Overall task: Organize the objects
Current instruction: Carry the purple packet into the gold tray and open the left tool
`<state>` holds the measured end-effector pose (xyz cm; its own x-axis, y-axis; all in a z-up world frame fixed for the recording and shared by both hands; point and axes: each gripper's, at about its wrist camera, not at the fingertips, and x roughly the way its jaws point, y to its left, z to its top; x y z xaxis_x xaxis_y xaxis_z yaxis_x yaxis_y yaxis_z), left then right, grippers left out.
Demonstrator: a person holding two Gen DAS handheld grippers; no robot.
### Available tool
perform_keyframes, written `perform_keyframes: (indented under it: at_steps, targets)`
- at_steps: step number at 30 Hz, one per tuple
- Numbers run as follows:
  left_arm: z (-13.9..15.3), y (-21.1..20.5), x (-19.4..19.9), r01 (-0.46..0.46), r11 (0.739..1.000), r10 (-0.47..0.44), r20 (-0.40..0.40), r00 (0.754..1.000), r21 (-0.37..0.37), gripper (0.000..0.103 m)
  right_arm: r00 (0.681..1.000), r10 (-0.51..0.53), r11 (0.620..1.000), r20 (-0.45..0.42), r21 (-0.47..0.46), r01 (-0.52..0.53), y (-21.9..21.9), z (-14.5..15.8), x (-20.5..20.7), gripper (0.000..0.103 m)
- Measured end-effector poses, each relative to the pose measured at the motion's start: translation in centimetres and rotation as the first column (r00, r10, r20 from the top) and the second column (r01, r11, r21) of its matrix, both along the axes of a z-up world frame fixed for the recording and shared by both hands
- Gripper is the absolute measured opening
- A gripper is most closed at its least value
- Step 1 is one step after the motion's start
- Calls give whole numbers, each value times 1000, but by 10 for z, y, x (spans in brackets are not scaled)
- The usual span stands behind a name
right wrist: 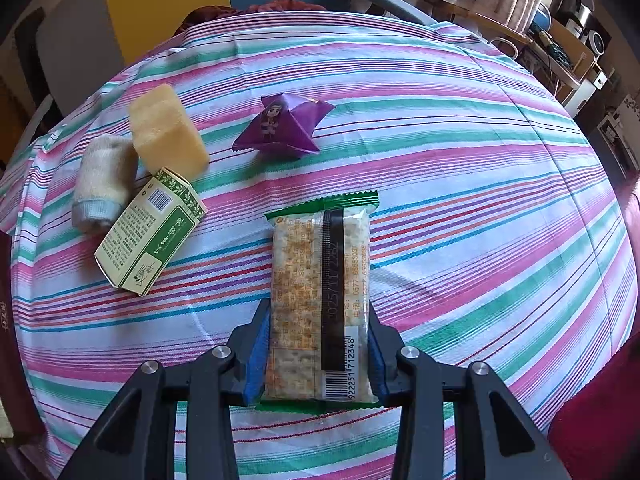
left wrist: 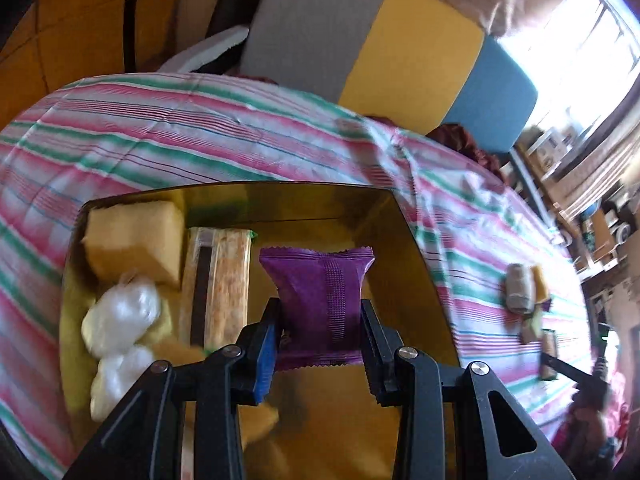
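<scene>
- The left gripper [left wrist: 320, 344] is pinching a purple snack packet [left wrist: 320, 300] between its jaws, holding it over a shiny gold tray [left wrist: 404, 248] that is sitting on the striped cloth [left wrist: 200, 136].
- Left of those jaws, inside the tray, a yellow sponge block [left wrist: 132, 240], a long cracker pack [left wrist: 218, 284] and a white wrapped bundle [left wrist: 120, 320] are already lying side by side, so part of the sorting looks done.
- The space under and right of the left jaws is showing bare tray floor, which looks like room for the purple packet.
- The right gripper [right wrist: 318, 356] is closing its jaws against the sides of a green-edged cracker pack [right wrist: 320, 300], which is lying flat on the striped cloth [right wrist: 460, 200]; the pads look to be touching the wrapper, though how firmly I cannot tell.
- Ahead of the right jaws a second purple packet [right wrist: 284, 126] is waiting on the cloth.
- Ahead and left of them a yellow sponge block [right wrist: 168, 132], a rolled white cloth [right wrist: 104, 180] and a green-and-cream carton [right wrist: 150, 236] are resting close together, touching or nearly so.
- By my judgement the job is roughly half finished: several items are in the tray, two are in hand, and four are remaining loose.
</scene>
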<state>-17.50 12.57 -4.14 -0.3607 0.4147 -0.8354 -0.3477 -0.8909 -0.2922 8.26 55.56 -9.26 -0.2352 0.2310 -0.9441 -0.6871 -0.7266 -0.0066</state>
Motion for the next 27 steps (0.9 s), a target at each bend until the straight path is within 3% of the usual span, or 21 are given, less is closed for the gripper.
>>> perform_keyframes:
  at_steps: [3,12,27]
  targets:
    - [-14,8,-15,-10,1000,11,35,999,-22,37,1000,1,1000,0,0,-1,1,0,0,41]
    - [-31,25,-43,-19,995,22,38,999,-97,38,1000,10,1000,1,-1,-10,4,2,3,41]
    - [-42,35,-58,-40,990,46,39,998,-134,39,1000,10,1000,1,0,-10,5,1,4,41]
